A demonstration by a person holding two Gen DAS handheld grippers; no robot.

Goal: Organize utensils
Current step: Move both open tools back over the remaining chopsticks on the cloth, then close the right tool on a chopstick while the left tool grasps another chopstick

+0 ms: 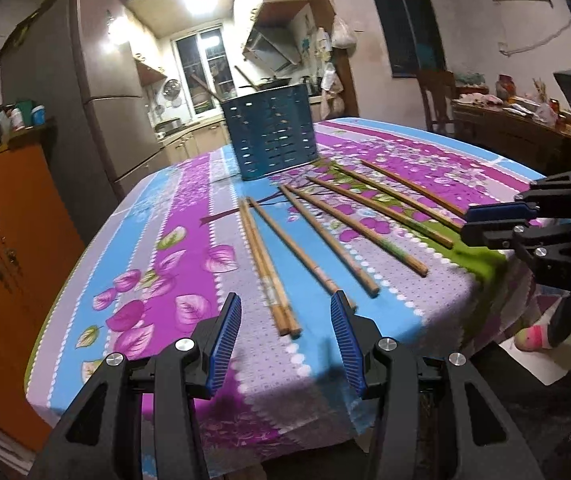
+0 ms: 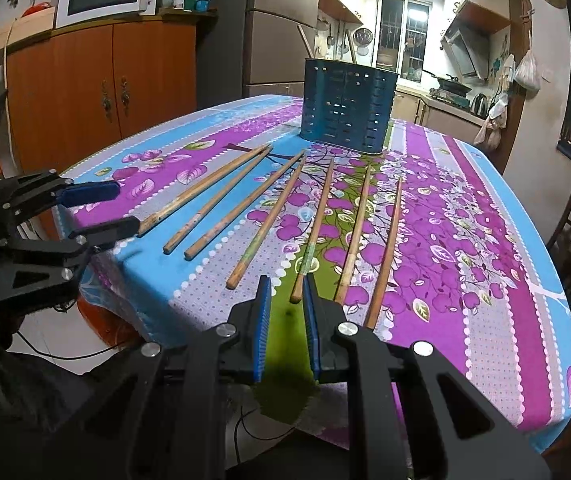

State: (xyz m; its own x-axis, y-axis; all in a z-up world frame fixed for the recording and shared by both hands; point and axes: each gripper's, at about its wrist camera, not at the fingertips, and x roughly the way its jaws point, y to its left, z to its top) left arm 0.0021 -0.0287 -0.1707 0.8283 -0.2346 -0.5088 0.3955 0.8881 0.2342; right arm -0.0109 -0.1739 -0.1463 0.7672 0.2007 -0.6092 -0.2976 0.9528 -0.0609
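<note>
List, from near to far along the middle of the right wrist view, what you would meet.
right gripper → chopsticks → blue utensil holder → kitchen window

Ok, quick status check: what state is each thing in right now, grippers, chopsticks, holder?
Left gripper: open, empty, a chopstick pair's ends between its fingers.
Right gripper: jaws narrowly apart, holding nothing.
Chopsticks: seven lying flat on the tablecloth, fanned out, none picked up.
Blue utensil holder: upright at the table's far end, two sticks already inside.
</note>
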